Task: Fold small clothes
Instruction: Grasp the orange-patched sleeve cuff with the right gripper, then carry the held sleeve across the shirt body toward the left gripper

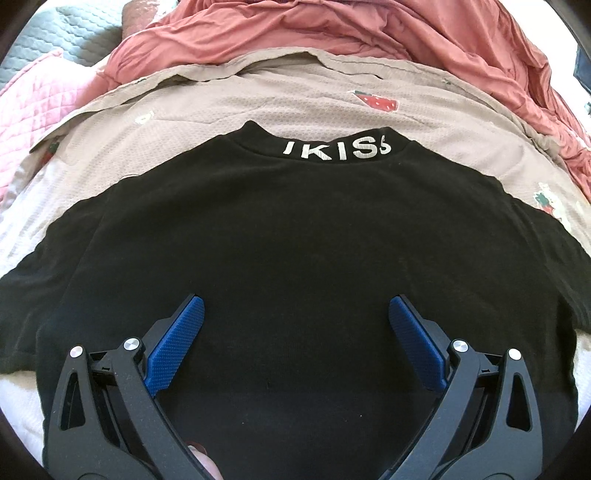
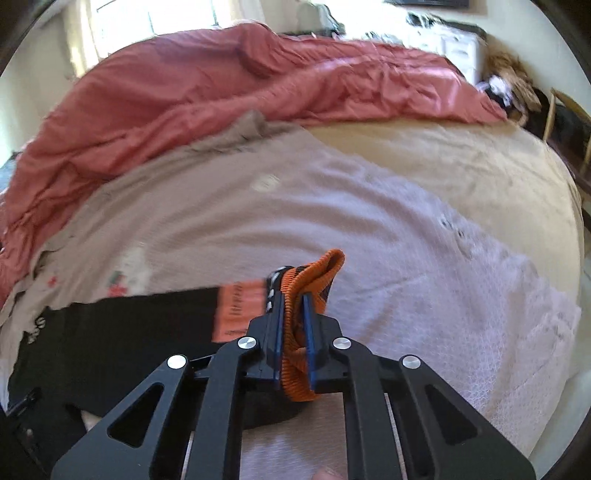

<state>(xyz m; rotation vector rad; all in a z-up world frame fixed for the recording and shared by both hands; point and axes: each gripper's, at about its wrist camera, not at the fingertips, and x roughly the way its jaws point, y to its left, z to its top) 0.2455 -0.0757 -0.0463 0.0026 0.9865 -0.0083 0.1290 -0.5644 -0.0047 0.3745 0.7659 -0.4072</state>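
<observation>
A black T-shirt with white letters at its collar lies flat on a beige strawberry-print blanket. Just above the shirt's lower part hovers my left gripper, jaws wide apart with nothing between the blue pads. In the right wrist view my right gripper is shut on an orange ribbed cuff of the shirt's sleeve, bunched between the pads. The black shirt stretches away to the left there.
A rumpled red duvet is heaped along the far side of the bed. A pink quilted cover lies at the left. Pale blanket spreads to the right; furniture and clutter stand past the bed's far right edge.
</observation>
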